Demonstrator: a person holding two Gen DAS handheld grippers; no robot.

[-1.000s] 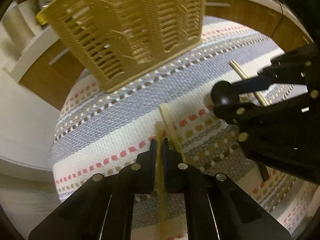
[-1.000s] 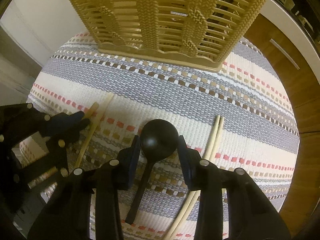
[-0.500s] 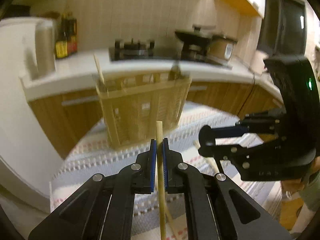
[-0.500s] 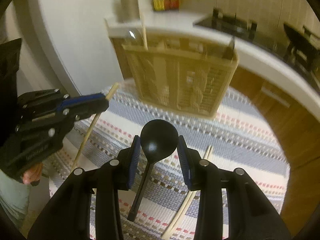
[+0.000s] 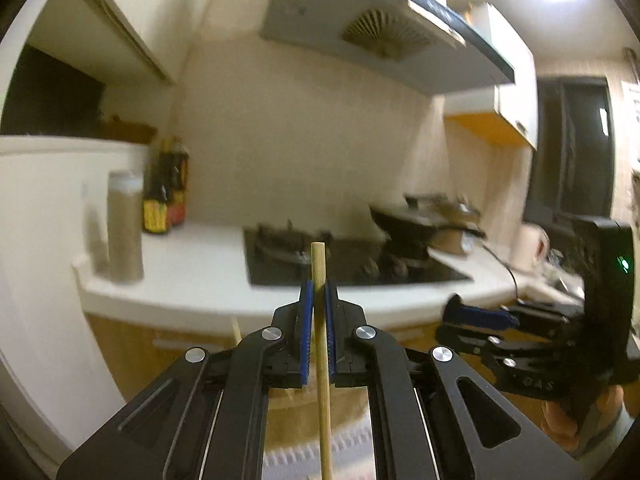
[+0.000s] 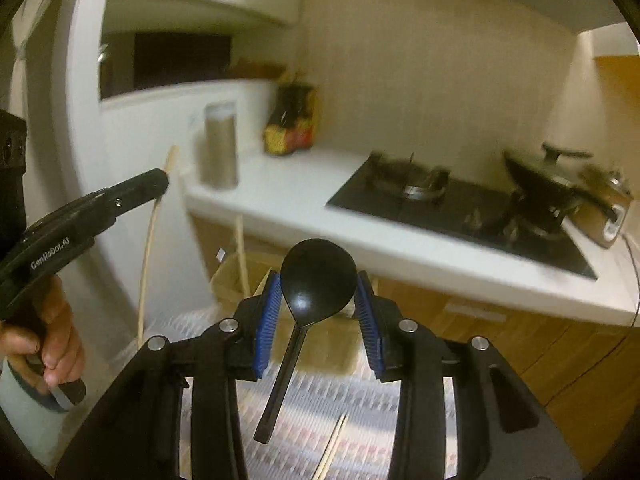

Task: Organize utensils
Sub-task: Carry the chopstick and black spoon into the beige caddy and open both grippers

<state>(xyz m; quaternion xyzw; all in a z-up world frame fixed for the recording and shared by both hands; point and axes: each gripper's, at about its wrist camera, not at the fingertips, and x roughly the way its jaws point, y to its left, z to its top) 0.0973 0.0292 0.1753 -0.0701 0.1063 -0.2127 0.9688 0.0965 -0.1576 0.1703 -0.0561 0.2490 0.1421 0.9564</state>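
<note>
Left gripper point(image 5: 318, 300) clamps a chopstick point(image 5: 322, 360); right gripper point(image 6: 316, 304) pinches a spoon point(image 6: 316, 280) — kitchen counter point(image 6: 288, 200) (white) behind.

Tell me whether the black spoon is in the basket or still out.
Out. The black spoon is held between the right gripper fingers, above the basket.

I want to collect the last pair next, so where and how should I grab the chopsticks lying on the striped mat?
Grip the chopsticks near mid-length, coming straight down from above with the fingers closing across their width. They lie flat and side by side on the mat, so squeezing across should pinch both together; their lower ends are out of view.
</note>
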